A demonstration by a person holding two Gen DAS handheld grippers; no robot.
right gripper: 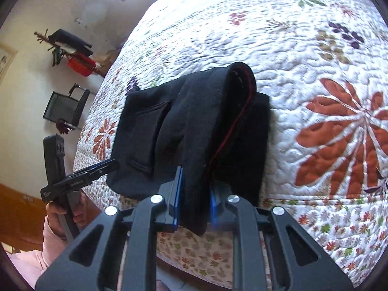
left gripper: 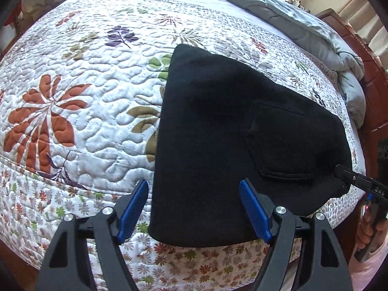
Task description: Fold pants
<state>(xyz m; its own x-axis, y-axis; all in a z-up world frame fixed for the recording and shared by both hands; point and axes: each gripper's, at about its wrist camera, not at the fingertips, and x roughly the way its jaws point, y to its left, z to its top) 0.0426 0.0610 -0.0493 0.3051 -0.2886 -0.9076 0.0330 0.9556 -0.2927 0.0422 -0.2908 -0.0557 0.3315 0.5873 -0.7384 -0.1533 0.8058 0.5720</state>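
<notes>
The black pants [left gripper: 230, 133] lie folded into a compact stack on the floral quilt [left gripper: 84, 109], back pocket facing up. My left gripper [left gripper: 194, 198] is open, its blue pads on either side of the stack's near left corner, above the cloth. In the right wrist view my right gripper [right gripper: 194, 194] is shut on a raised fold of the pants [right gripper: 194, 121], lifting an edge with a red seam. The right gripper's tip [left gripper: 349, 174] touches the stack's right corner in the left wrist view. The left gripper [right gripper: 97, 167] shows at the stack's left side.
A grey-blue duvet [left gripper: 315, 31] is bunched at the far right of the bed by a wooden headboard [left gripper: 373, 92]. A black chair [right gripper: 65, 106] and a coat rack [right gripper: 70, 48] stand by the wall beyond the bed's edge.
</notes>
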